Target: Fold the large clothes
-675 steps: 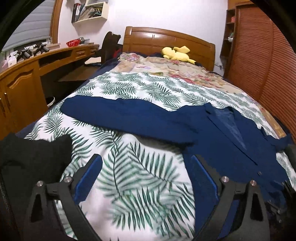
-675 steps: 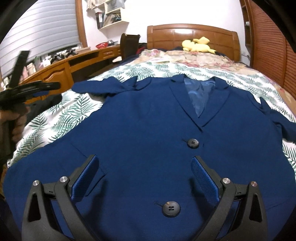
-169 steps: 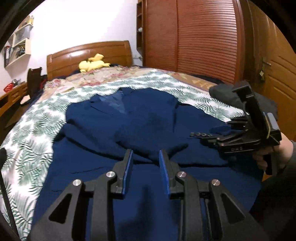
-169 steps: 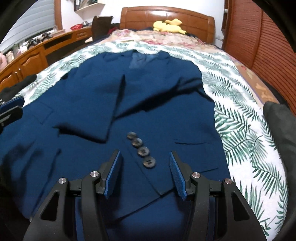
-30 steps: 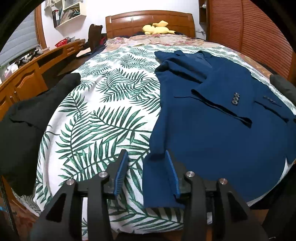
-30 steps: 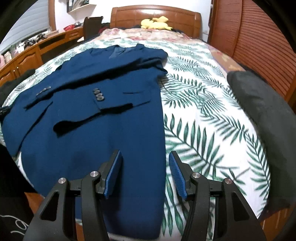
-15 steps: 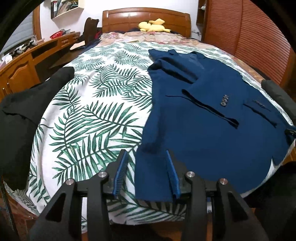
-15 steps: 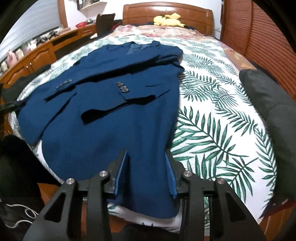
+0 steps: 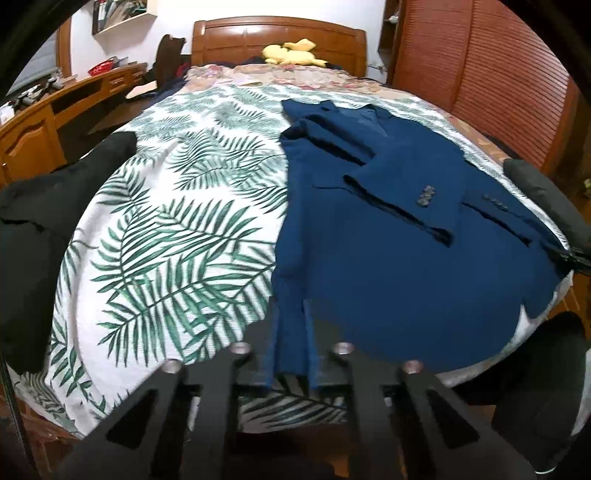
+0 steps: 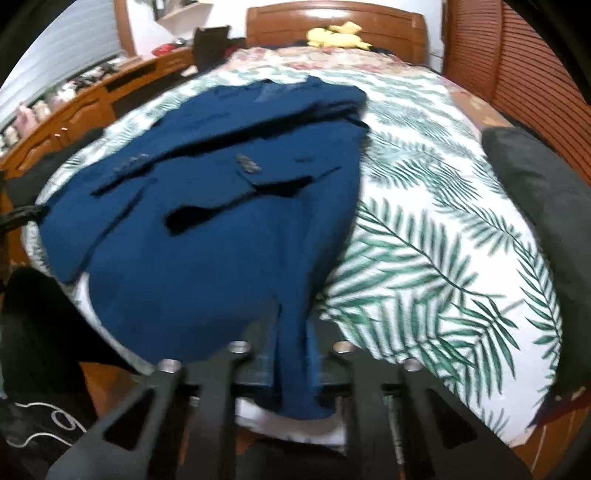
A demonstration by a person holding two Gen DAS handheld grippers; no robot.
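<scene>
Both grippers, left (image 9: 290, 343) and right (image 10: 293, 347), have just been closing and now pinch the two hem corners of the jacket (image 9: 388, 236), which lies sleeves-in on the bed (image 9: 177, 229); lifting them level and together should carry the hem squarely toward the collar (image 9: 354, 114).

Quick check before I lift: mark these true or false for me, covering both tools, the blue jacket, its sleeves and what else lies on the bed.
1. The left tool is shut on the blue jacket. True.
2. The right tool hangs open above the hem. False: it pinches the hem.
3. Both sleeves lie folded across the jacket's front. True.
4. The yellow plush toy sits on the jacket. False: it lies by the headboard.
</scene>
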